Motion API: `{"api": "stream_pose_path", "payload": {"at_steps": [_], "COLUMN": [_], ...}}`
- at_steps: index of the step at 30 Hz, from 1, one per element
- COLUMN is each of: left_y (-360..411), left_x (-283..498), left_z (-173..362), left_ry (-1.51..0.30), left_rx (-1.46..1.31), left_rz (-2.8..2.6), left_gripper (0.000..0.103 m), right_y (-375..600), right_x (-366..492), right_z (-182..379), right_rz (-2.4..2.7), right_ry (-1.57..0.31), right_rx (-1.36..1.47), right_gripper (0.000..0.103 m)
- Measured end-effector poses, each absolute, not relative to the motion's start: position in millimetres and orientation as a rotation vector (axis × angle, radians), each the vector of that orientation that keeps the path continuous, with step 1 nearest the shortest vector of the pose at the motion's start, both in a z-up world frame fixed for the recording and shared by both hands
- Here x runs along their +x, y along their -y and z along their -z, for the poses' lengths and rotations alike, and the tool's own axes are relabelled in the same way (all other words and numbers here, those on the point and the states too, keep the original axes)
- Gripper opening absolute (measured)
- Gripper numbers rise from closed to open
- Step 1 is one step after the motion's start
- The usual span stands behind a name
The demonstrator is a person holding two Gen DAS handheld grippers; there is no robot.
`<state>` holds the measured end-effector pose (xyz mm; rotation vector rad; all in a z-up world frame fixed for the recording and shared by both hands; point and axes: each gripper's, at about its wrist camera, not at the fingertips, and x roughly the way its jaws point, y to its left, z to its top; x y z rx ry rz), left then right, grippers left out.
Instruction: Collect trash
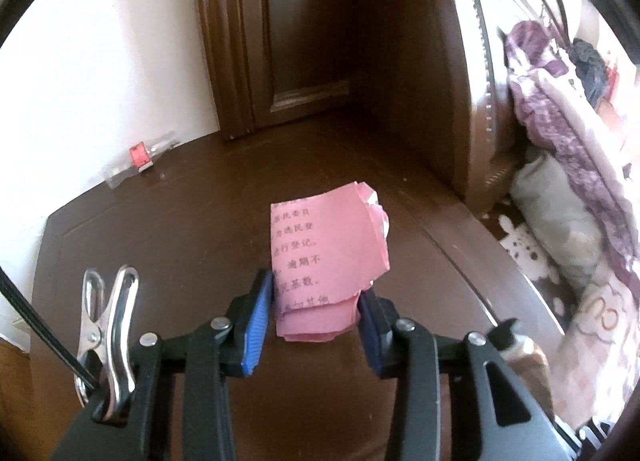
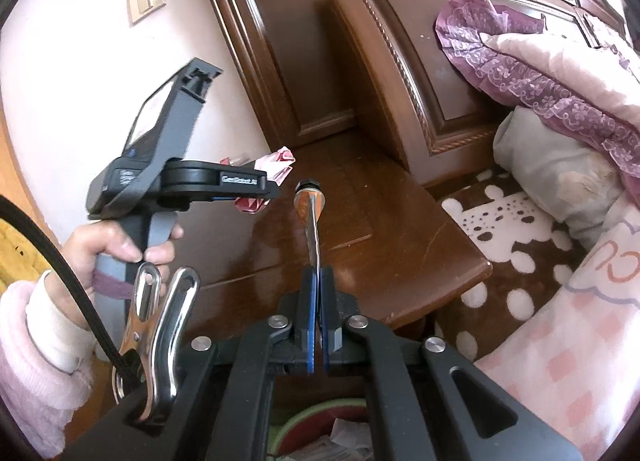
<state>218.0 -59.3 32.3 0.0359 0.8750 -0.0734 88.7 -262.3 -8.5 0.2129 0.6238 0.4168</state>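
Left claw [image 1: 316,301] — around pink paper [image 1: 328,257]

pink paper [image 1: 328,257] | crumpled, printed | held above nightstand [image 1: 180,229]

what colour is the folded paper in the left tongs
Pink, with dark printed characters on it; the folded paper shows best in the left wrist view.

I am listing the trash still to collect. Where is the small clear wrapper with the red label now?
In the left wrist view, the clear wrapper lies at far left on the brown nightstand, against the white wall, apart from the pink paper.
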Motion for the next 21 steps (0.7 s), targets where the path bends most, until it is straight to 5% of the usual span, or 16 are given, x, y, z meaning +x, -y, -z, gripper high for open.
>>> {"api": "stream_pose_path", "payload": {"at_steps": [21], "left_y": [82], "left_x": [77], "left_z": [-78], "left_ry": [-0.775], "left_rx": [0.033], "left_rz": [0.223], "left_gripper": [0.042], "right_y": [279], "right_x": [12], "right_z": [6], "right_rz": [-0.382], "right_ry": [-0.617], "right_rx": [0.250], "right_gripper": [0.003]}}
